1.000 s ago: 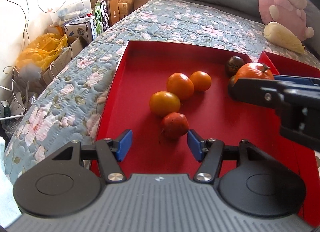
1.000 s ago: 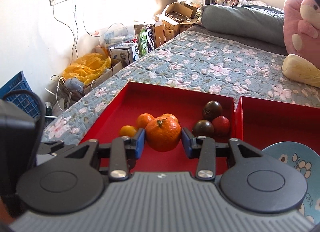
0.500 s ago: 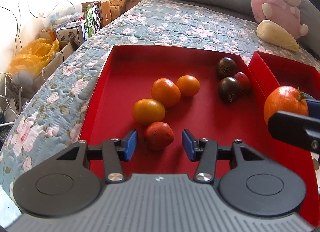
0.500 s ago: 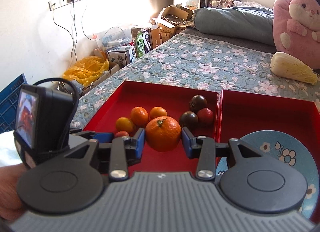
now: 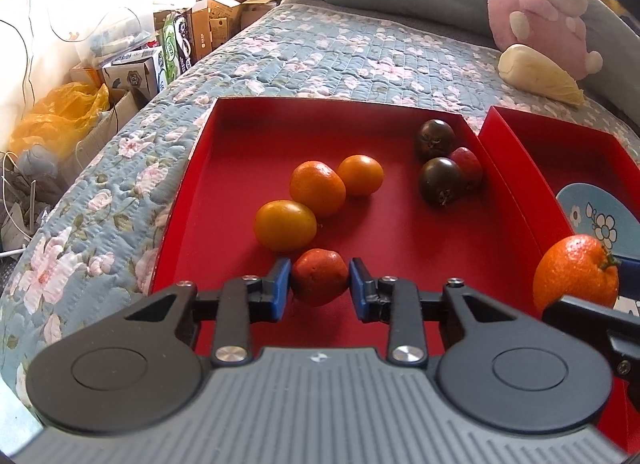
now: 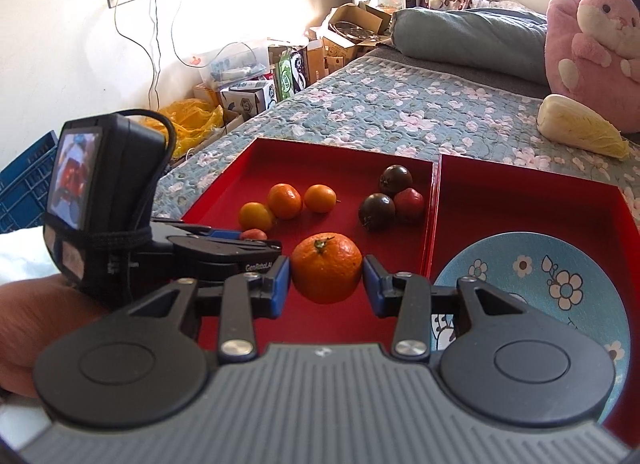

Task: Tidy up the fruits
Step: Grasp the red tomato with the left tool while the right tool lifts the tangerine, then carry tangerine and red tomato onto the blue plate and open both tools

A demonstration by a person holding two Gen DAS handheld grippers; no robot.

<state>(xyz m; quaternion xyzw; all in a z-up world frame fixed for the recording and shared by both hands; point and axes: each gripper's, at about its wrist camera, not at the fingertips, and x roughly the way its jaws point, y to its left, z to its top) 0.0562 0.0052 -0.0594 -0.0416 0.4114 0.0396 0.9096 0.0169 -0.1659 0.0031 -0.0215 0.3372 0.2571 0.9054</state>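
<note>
Orange (image 6: 326,267) | stem up | in right hand-held gripper (image 6: 326,284)

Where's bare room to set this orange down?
The blue flowered plate in the right red tray is bare, as is that tray's floor behind it. The left tray is free along its left wall and back; its middle and right back corner are crowded with fruit.

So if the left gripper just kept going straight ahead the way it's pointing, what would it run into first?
The left gripper already has the small red fruit between its fingers, so that goes along with it. Beyond that, the yellow-orange fruit looks first in line, slightly to the left, though depth is hard to judge.
</note>
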